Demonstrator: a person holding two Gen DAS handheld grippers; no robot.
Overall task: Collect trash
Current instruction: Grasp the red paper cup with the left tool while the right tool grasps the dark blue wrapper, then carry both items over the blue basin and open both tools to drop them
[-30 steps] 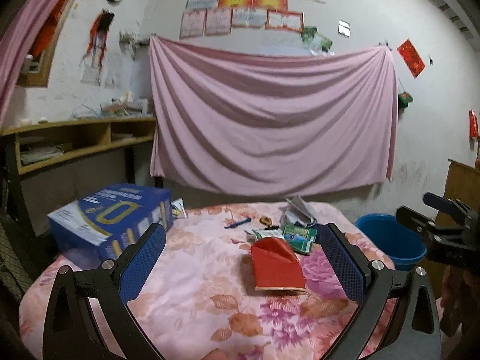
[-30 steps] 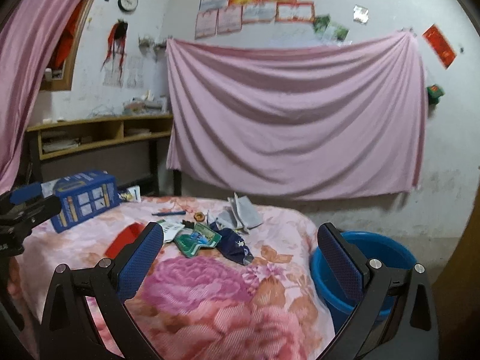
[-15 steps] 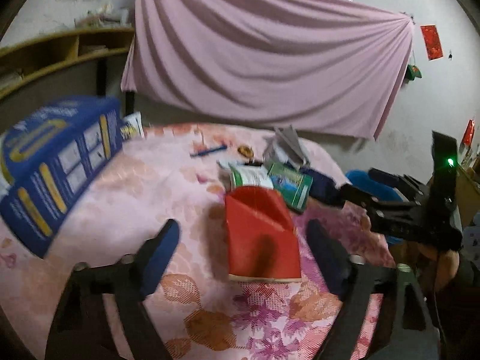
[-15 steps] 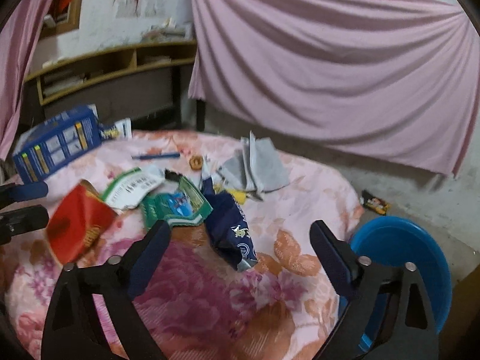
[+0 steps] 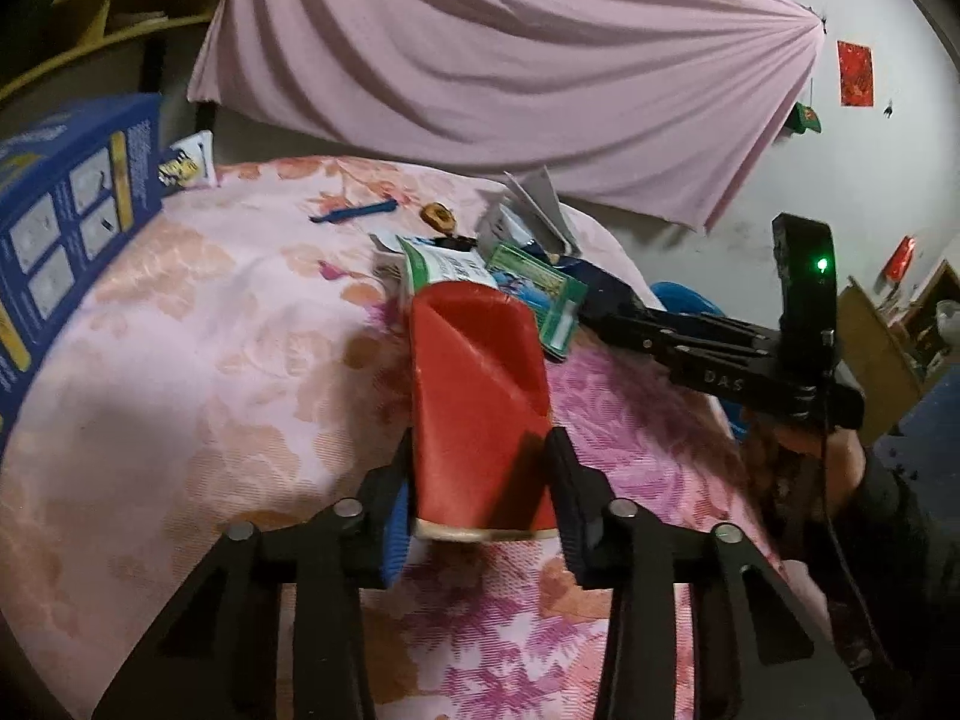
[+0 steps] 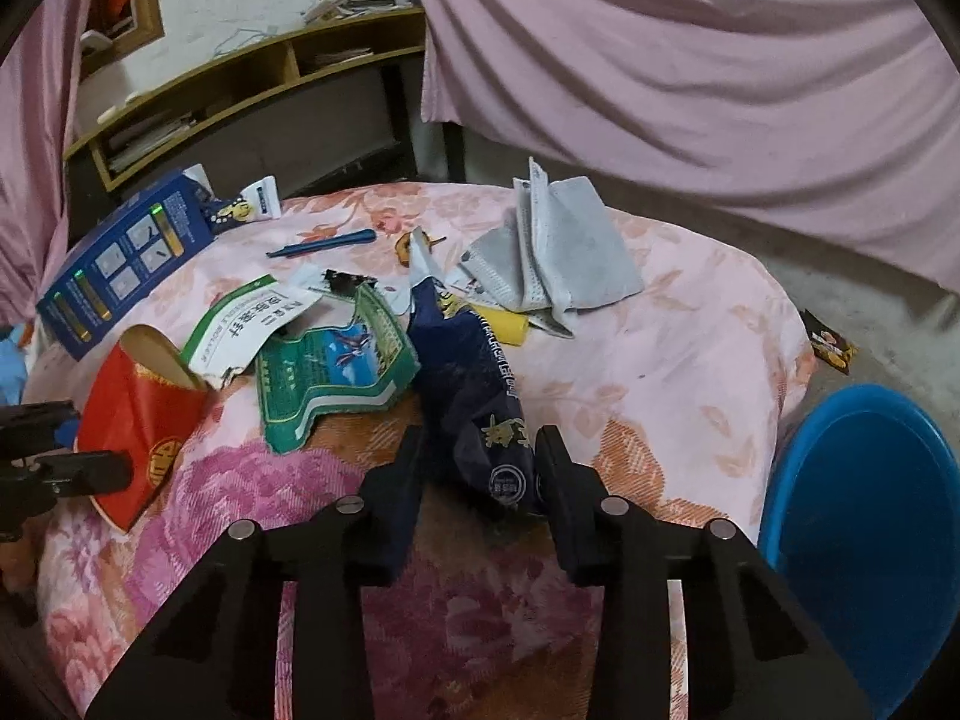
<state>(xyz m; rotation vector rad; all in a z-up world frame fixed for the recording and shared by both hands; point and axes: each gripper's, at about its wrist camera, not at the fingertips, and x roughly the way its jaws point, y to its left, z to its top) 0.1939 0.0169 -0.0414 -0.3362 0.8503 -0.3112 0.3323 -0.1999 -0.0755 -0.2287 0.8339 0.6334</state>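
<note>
L claw [image 5: 480, 480]: jaws closing, red carton between them at its near end; pads look right at its sides, can't tell if pressing yet.
R claw [image 6: 477, 468]: jaws closing, dark blue wrapper's near end between them; R finger about touching it, L finger a bit off.
Red carton [image 5: 480, 396]: flattened, lies on desk near the near edge, open end facing the far side; far end overlaps the trash pile.
Dark blue wrapper [image 6: 474, 396]: crumpled, runs from pile centre toward the near-R edge.
Desk [image 6: 690, 360]: round, pink floral cloth over it.
Green packet [image 6: 330, 372]: torn, flat, just L of the blue wrapper, touching it.
White/green paper [image 6: 252, 324]: partly over the red carton's open mouth.
Grey cloth [image 6: 558, 258]: folded, toward far side, just beyond the wrapper.
Yellow bit [image 6: 507, 327]: between grey cloth & wrapper, partly hidden.
Blue pen [image 6: 324, 246]: far side, apart from the pile.
Blue box [image 6: 126, 258]: far-L edge of desk, lying on its side.
Blue bin [image 6: 864, 534]: on floor, just off desk's R edge.
Small wrapper on floor [image 6: 831, 342]: beyond the bin, off the desk.
Person's hand [image 5: 810, 450]: gripping R claw's handle, seen in L view.
</note>
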